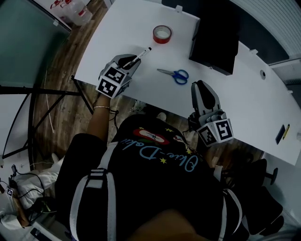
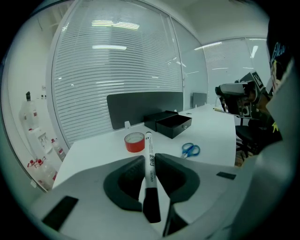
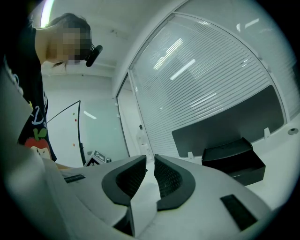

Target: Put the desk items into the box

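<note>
My left gripper (image 1: 132, 61) (image 2: 149, 159) is shut on a white marker with a black cap (image 1: 141, 54) (image 2: 149, 143), which lies lengthwise between the pads and points forward over the white desk (image 1: 117, 47). Ahead of it a red tape roll (image 1: 162, 34) (image 2: 134, 142) and blue-handled scissors (image 1: 176, 75) (image 2: 191, 149) lie on the desk. The black open box (image 1: 214, 40) (image 2: 171, 123) (image 3: 232, 159) stands at the back. My right gripper (image 1: 201, 87) (image 3: 150, 159) hovers at the desk's near edge, shut with nothing between its pads.
A dark divider panel (image 2: 143, 105) runs along the desk's far side behind the box. A small black and yellow item (image 1: 282, 133) lies at the desk's far right. Bottles (image 1: 75, 9) stand on the floor to the left. A chair base (image 1: 268, 176) is at the right.
</note>
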`<action>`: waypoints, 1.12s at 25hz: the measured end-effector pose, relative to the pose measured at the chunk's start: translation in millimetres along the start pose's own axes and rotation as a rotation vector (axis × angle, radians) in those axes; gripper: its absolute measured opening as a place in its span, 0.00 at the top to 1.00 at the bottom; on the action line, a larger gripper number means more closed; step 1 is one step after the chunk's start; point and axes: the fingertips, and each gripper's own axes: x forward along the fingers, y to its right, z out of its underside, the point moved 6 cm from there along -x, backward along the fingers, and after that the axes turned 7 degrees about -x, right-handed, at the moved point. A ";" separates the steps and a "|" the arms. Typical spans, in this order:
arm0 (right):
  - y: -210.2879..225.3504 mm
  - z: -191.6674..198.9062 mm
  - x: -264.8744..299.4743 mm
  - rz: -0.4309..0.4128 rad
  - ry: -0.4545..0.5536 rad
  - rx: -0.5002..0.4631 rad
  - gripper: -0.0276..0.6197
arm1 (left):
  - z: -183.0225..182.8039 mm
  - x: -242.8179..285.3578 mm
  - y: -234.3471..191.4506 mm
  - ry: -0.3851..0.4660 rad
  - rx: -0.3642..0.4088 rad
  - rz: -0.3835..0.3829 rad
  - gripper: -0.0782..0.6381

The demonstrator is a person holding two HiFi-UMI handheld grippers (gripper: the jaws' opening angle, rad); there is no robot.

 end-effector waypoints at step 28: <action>-24.6 -8.0 9.3 -0.012 -0.035 -0.056 0.90 | -8.0 -34.9 20.4 0.098 0.017 0.012 0.77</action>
